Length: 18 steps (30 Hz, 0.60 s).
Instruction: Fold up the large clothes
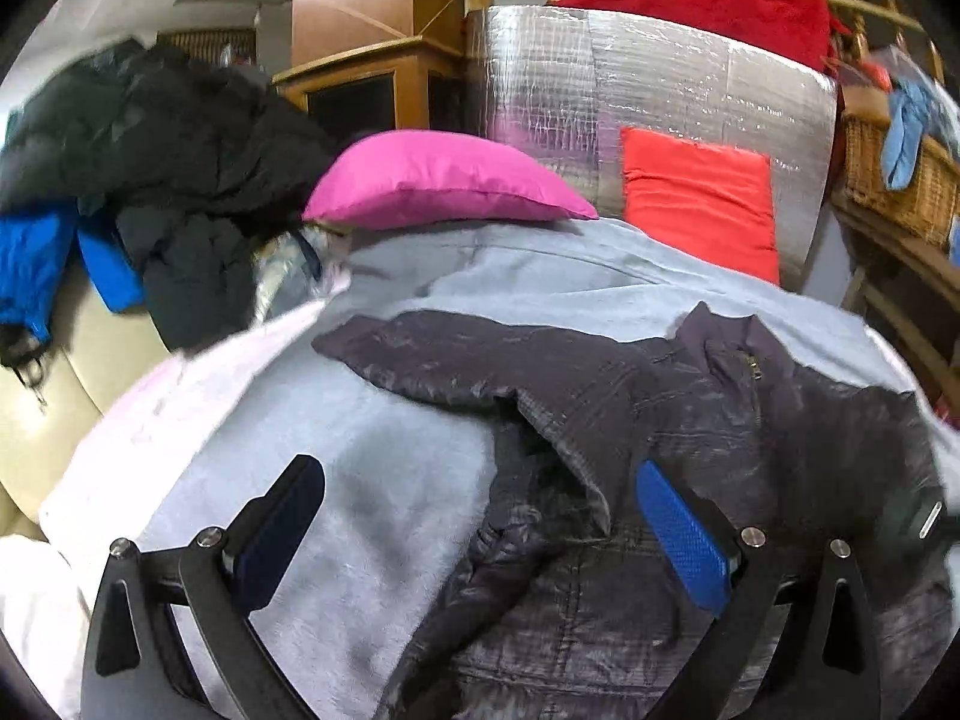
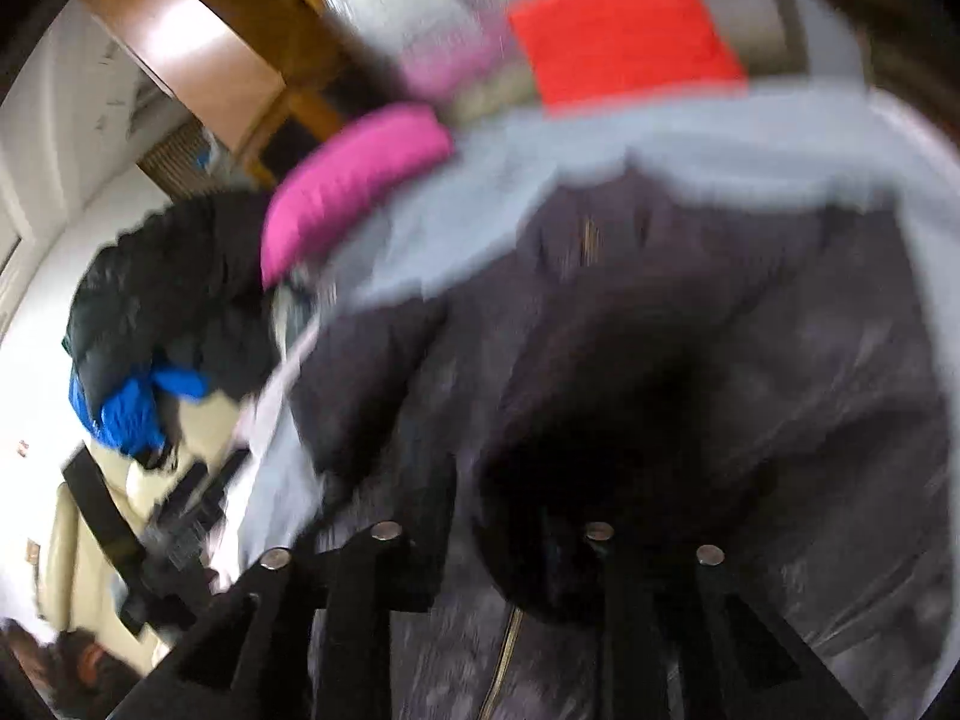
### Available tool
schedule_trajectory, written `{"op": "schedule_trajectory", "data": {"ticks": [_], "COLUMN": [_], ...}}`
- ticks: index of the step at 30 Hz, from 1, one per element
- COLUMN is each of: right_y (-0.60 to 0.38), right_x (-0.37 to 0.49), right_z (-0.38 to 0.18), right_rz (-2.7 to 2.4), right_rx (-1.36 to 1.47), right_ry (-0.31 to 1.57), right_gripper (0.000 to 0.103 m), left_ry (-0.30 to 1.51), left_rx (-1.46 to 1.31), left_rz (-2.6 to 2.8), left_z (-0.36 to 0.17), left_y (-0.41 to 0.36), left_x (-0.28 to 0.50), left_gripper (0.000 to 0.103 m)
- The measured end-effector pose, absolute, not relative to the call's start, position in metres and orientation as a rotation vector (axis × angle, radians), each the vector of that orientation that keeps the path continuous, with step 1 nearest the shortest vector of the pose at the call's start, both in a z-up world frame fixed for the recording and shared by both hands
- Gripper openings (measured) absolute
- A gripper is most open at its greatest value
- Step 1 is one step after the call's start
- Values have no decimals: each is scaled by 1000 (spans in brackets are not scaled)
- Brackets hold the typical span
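Note:
A dark grey quilted jacket lies spread on a light grey blanket, collar and zipper toward the far side, one sleeve stretched out to the left. My left gripper is open above the jacket's lower left part, its blue pads apart and holding nothing. In the blurred right wrist view the jacket fills the frame. My right gripper is close over a bunched dark fold of the jacket. The fold hides its fingertips, so I cannot tell whether it grips.
A pink pillow and a red cushion lie at the far side against a silver foil panel. A heap of black and blue clothes sits at the left. A wicker basket stands at the right.

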State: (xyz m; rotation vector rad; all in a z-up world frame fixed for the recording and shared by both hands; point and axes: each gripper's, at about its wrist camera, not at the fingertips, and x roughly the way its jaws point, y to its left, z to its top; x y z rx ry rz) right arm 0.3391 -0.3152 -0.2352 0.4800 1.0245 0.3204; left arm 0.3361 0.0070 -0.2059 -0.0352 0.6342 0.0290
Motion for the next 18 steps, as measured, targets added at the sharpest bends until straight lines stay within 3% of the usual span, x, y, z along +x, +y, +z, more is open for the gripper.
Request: {"op": "schedule_trajectory", "data": {"ticks": [2,4,5,13,18], "right_y": [-316,-323,-334,-440,-489], "right_x": [324,313,300,247,259], "right_z": [-248,-252,-250,-226,-259], "right_rz": [323,362,393,414,268], "right_rx": [449,469,517,920,1133], "right_ry": [1042,1031,995,623,632], "right_gripper": [37,69,72,85,84], "left_ry": [638,640,640,710,836], "left_rx": [-55,-59,-56,-8,44], "left_rz": [5,-40,-69,-361,-451], "left_z": [-207,-207,-207,-205,-195], "left_y": [6,-2,-7,-82,-139], "left_x": [337,338,337,343,379], "left_gripper": [103,103,103,103,103]}}
